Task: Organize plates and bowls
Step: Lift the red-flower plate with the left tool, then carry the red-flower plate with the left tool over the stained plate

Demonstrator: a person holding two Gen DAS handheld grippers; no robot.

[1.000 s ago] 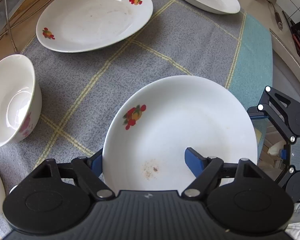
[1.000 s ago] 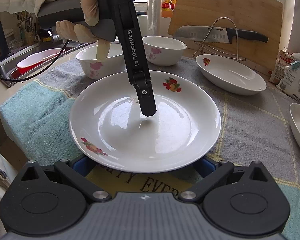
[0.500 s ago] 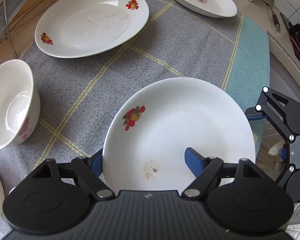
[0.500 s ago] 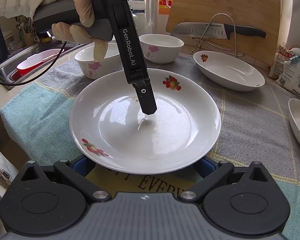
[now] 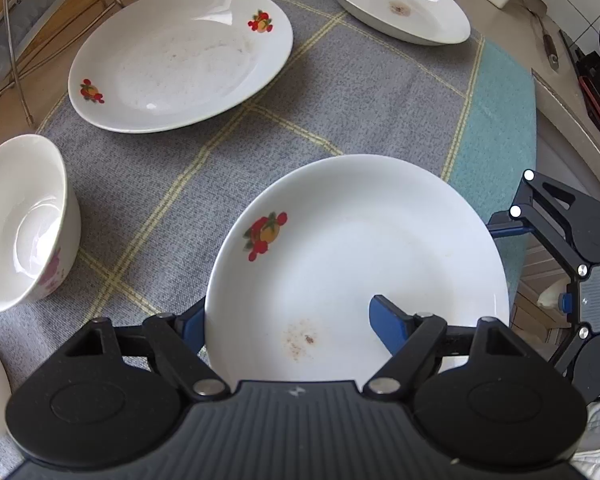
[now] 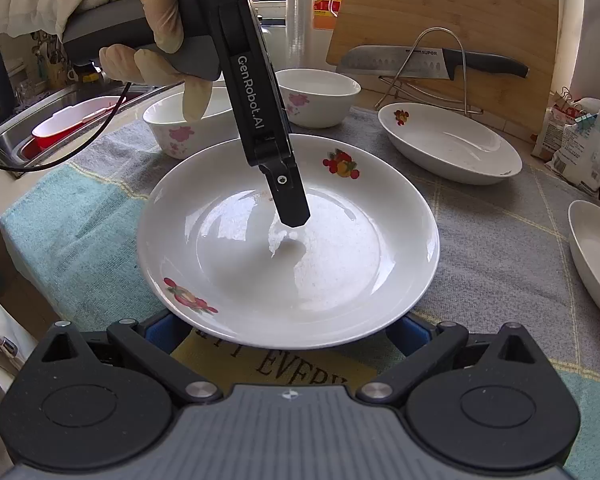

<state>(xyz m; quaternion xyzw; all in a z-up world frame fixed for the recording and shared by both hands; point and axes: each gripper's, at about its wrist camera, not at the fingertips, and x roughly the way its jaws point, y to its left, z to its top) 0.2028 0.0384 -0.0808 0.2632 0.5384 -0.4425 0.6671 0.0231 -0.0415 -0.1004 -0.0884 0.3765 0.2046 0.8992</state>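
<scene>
Plate: on the grey checked cloth over the counter, rim lifted toward 6 o'clock.
Left gripper: jaws straddle the plate's rim — one finger inside, one beneath; whether they pinch it I cannot tell.
Right gripper: jaws spread wide under the plate's near edge — not gripping.
Bowls: at 12 o'clock.

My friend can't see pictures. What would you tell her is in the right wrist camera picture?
A white plate with fruit pictures sits on a grey cloth, and a gloved hand dips one finger of the left tool into its middle. Two bowls stand behind.
</scene>
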